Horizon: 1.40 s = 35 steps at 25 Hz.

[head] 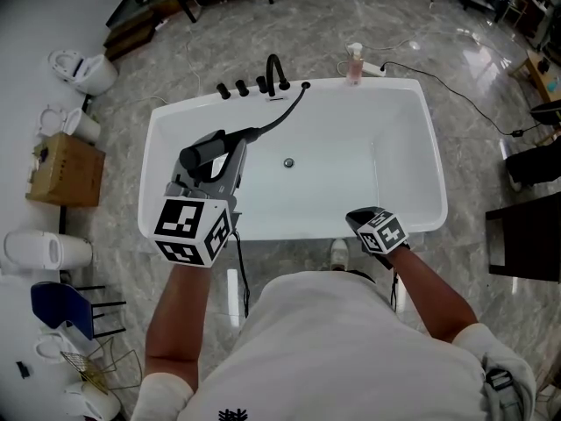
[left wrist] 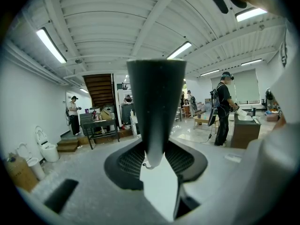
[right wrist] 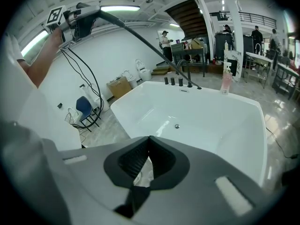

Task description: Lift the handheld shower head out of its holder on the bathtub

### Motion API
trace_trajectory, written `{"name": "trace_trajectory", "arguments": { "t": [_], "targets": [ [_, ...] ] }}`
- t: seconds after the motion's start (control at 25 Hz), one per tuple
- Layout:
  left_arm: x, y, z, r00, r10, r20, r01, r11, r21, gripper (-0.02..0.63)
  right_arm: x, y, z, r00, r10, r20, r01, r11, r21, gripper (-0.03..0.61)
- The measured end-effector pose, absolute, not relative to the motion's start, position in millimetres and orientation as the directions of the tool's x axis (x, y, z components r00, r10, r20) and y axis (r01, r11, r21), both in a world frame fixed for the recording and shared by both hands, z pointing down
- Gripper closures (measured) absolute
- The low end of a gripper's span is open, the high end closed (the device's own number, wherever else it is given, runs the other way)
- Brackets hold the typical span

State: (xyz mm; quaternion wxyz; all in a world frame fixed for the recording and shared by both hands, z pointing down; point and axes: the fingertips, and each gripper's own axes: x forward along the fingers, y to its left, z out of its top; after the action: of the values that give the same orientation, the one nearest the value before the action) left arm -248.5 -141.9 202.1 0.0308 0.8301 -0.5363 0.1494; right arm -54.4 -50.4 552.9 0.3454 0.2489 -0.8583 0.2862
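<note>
Black shower head [head: 200, 153] tight in left claw [head: 223, 167] over open white tub [head: 434, 174]; right claw [head: 361, 220] closed, empty, at rim [head: 289, 232].

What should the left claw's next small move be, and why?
Probably just hold steady: the left claw is shut on the shower head, already well above the bathtub, with the hose arcing back to the far rim. Lifting further might pull the hose tight.
</note>
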Motion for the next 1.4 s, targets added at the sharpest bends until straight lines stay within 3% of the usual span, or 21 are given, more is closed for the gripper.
{"name": "trace_trajectory", "arguments": {
  "t": [1.4],
  "targets": [
    [-242.8,-139.1,199.8,0.415,-0.866,0.281,-0.884,-0.456,-0.102,0.474,-61.3,-44.4,551.3,-0.629,-0.232,0.742,-0.625,0.719,-0.305,0.566]
  ]
}}
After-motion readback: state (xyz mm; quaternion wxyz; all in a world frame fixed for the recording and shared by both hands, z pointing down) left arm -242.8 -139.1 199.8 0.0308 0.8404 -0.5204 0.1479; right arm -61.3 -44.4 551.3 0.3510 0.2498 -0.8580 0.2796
